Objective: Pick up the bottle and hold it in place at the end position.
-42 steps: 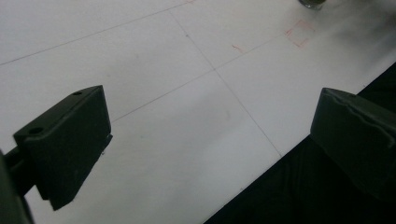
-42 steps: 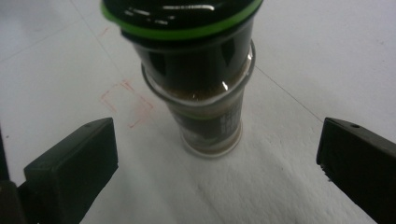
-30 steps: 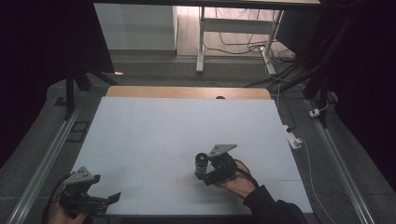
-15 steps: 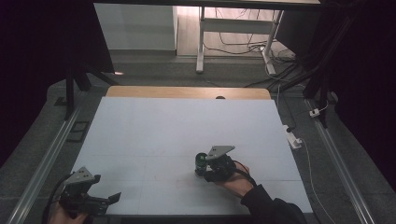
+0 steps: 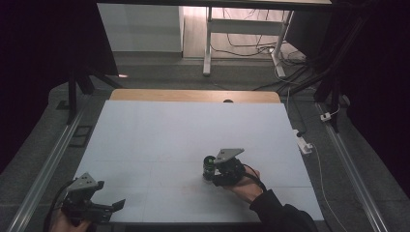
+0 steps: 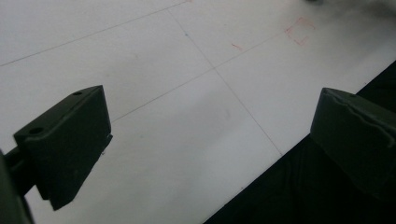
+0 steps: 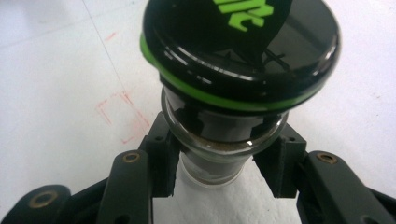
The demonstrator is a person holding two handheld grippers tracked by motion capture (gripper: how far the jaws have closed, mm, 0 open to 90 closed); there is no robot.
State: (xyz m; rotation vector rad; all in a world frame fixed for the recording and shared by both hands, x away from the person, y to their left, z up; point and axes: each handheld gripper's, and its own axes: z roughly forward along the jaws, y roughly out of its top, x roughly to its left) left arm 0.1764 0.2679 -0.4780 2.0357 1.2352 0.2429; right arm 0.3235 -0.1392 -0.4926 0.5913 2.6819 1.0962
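White worktop point(image 5: 159, 140) is lying bare under dim light, and on it, right of centre in the high view, the jar point(image 5: 209, 166) is standing upright. I am judging it stiff, slick glass, fairly light, breakable if tipped; the neck under its glossy black lid with the green ring is the sensible hold. My right gripper point(image 7: 223, 168) is clenching that neck with its jaws, which have just been closing. My left gripper point(image 6: 210, 135) is hanging released at lower left.

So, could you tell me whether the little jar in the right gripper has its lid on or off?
On. The black lid with its green ring sits atop the glass jar, which stands upright between the right gripper pads.
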